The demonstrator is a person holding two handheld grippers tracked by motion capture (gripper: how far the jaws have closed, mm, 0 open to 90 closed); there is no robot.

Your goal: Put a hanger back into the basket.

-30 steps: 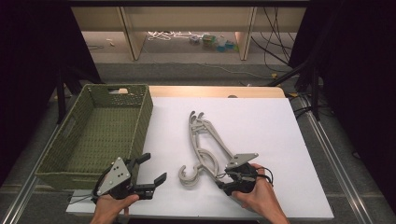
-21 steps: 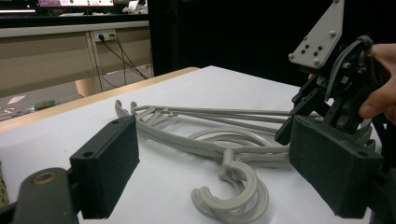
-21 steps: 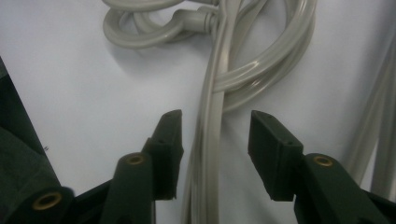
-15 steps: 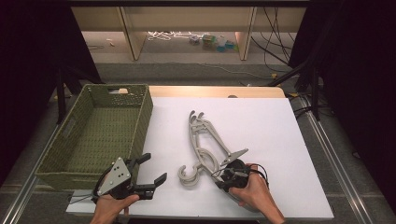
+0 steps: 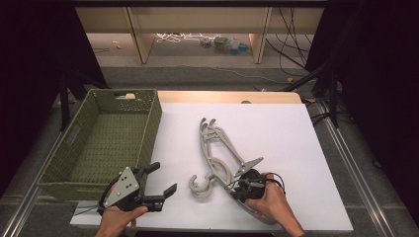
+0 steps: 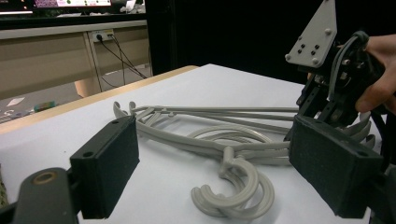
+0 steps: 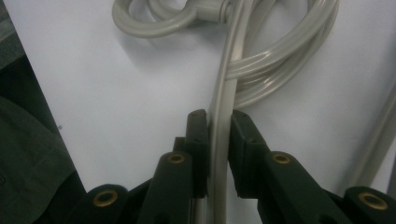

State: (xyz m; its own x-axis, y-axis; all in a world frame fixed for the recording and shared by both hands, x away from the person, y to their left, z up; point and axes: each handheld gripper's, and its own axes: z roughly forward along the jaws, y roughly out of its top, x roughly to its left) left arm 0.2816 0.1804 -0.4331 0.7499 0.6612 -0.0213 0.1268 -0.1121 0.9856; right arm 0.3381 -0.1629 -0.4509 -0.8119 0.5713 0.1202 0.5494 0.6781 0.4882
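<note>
Grey plastic hangers [image 5: 218, 148] lie stacked on the white table [image 5: 281, 133], hooks toward me. My right gripper [image 5: 240, 185] sits at their lower right end. Its jaws have just been closing, and in the right gripper view the right gripper [image 7: 218, 135] is shut on a thin hanger bar [image 7: 223, 95] that runs up between its pads. My left gripper [image 5: 164, 177] stands open near the table's front edge, left of the hooks. In the left gripper view the left gripper [image 6: 222, 170] frames a hook [image 6: 243, 189] with nothing touching its pads, and the right gripper [image 6: 327, 105] shows beyond.
A green woven basket [image 5: 148, 126] stands at the table's left side, close to my left hand. A wooden strip [image 5: 222, 97] edges the table's far side. Behind it are shelves and cables on the floor.
The right gripper has shifted slightly left onto the hangers and its jaws have come together on a bar. The left gripper has stayed put and open.
</note>
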